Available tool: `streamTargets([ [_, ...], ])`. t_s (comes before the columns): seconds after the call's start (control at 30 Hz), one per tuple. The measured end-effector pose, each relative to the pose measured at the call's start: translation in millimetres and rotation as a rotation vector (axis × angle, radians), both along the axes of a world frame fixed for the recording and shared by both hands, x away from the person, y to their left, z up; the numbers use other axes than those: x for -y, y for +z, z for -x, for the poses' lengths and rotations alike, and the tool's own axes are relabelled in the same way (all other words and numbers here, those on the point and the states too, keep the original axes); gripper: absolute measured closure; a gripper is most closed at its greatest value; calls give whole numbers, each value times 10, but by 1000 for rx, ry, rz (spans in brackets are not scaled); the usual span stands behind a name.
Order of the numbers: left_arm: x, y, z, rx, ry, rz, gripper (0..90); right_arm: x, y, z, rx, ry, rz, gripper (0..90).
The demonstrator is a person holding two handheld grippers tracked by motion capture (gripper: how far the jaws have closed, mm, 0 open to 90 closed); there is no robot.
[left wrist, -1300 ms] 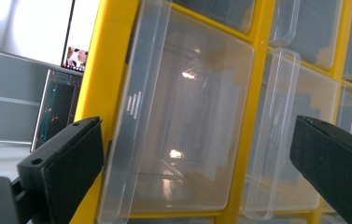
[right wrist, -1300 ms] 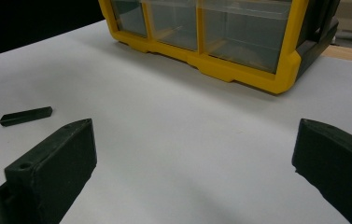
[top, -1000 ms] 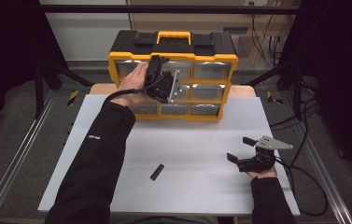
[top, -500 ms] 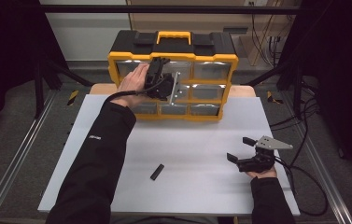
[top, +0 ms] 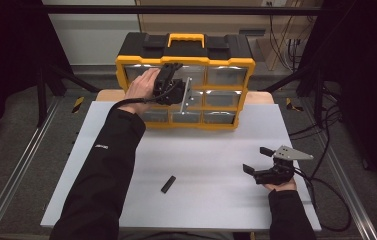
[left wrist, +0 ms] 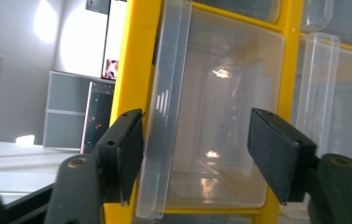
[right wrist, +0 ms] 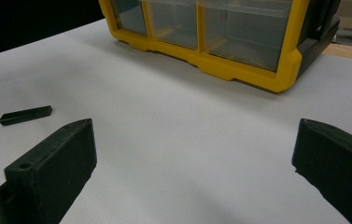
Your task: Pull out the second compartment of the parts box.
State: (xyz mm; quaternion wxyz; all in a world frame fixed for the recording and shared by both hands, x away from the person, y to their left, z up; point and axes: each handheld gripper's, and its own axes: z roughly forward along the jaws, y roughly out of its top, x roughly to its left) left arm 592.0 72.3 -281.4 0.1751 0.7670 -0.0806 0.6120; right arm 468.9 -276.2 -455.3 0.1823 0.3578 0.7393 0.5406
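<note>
A yellow and black organizer (top: 248, 90) with clear drawers stands upright at the back of the white table. My left gripper (top: 172, 70) is held up against its front, turned on its side. In the left gripper view it (left wrist: 194, 126) is open, its jaws standing either side of one clear drawer (left wrist: 220, 116), and one jaw sits right by the drawer's handle lip (left wrist: 164, 102). My right gripper (top: 256, 159) rests open on the table at the right with nothing between its jaws (right wrist: 194, 140). A small black bar (top: 168, 184) lies mid-table, also seen at the left (right wrist: 25, 115).
The white table top (top: 216, 150) stretches between the organizer's lower yellow frame (right wrist: 239, 70) and the front edge. Cables trail off the right side (top: 326, 185). Metal rails run along both sides of the table (top: 21, 165).
The left gripper has shifted slightly against the organizer's front. The right gripper and the black bar have stayed where they were.
</note>
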Motion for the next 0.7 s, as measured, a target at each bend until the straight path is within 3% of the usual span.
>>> streamTargets([
  [0.7, -14, -25, 11, 146, 10, -13, 702, 4, 2, 0, 0, -1, -1, 4],
])
